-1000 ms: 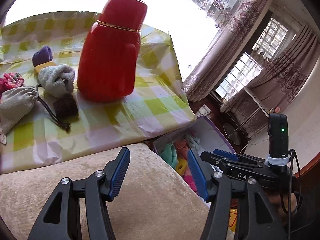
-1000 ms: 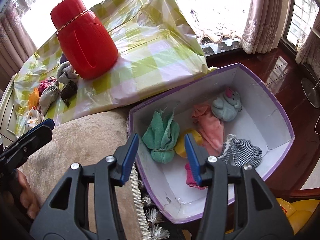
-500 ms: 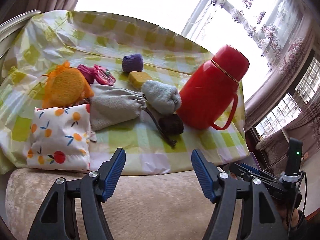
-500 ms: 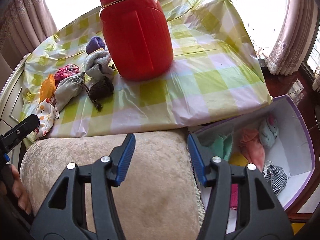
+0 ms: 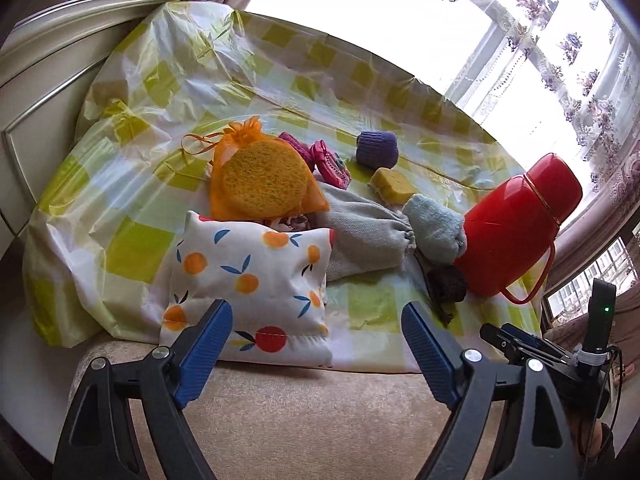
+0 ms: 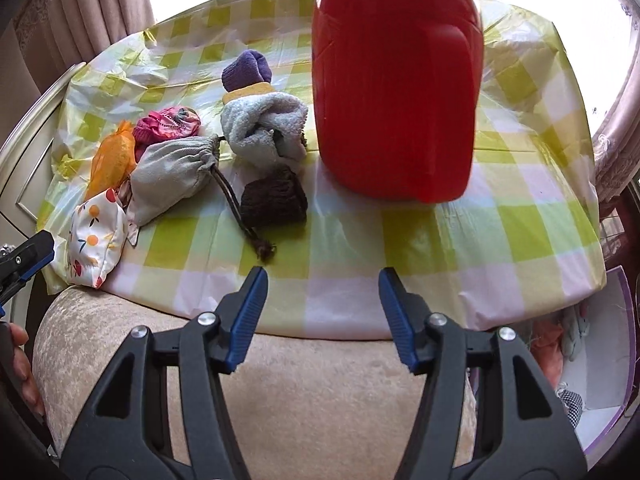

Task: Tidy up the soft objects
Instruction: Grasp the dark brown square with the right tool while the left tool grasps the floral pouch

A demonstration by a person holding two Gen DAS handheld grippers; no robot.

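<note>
A red flask [image 6: 398,92] stands tall on a green-checked cloth [image 6: 500,232], crowding the right side of a cluster of soft things, with a beige cushion [image 6: 320,392] in front of the table edge and a purple-rimmed box [image 6: 612,364] of cloth items low to the right. Nearest the left gripper [image 5: 316,344], jaws opening with nothing between them, lies a white fruit-print pillow [image 5: 256,276]; behind it sit an orange mesh bag [image 5: 260,180], a grey pouch [image 5: 360,236] with a dark drawstring, a pink bundle [image 5: 330,160], a purple roll [image 5: 377,150], a yellow sponge [image 5: 392,185] and a pale blue towel [image 5: 434,228] against the flask. A dark brown knit [image 6: 274,200] rests just ahead of the right gripper [image 6: 320,316], its jaws also opening, empty, over the cloth's near edge.
</note>
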